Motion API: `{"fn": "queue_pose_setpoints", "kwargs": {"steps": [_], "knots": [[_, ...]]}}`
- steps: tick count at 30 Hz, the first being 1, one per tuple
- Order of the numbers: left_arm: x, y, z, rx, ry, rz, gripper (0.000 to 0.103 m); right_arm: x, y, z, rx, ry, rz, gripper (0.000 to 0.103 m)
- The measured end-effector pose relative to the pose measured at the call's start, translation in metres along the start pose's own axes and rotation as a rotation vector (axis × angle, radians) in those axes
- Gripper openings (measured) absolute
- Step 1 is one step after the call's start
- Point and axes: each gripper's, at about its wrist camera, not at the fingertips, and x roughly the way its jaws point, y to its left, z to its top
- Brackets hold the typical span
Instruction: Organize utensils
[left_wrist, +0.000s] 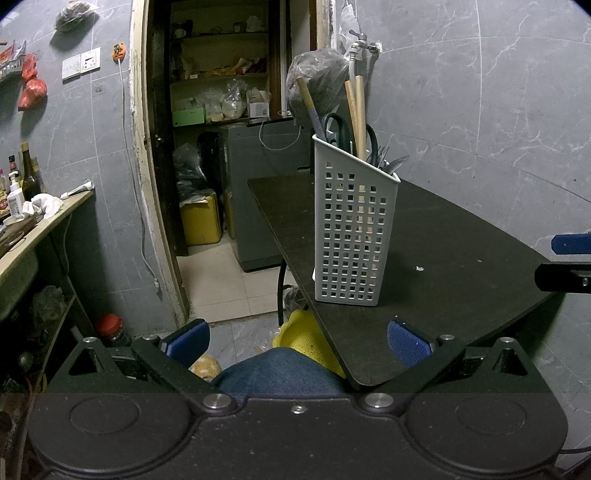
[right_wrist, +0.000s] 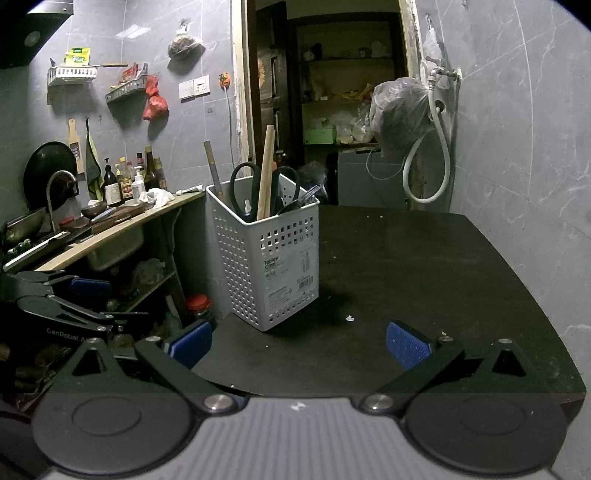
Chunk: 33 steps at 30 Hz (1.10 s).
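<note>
Utensil caddy (right_wrist: 271, 258) loaded, upright on table (right_wrist: 424, 277); sorting apparently finished or paused.
Left gripper (left_wrist: 297, 341) and right gripper (right_wrist: 299, 345) wide open, empty; next reach undetermined.

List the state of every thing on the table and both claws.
Utensil basket: upright on the table, near its left edge, filled.
Scissors: in the basket, handles up.
Wooden handles: in the basket, leaning.
Left claw: open, empty.
Right claw: open, empty.
</note>
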Motion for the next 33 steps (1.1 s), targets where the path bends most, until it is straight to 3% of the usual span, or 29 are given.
{"fn": "queue_pose_setpoints", "kwargs": {"steps": [33], "knots": [[0.0034,-0.0016,-0.001,0.017,-0.013,-0.005,0.102,0.0025,-0.0053,0.0,-0.012,0.011,0.015,0.103]]}}
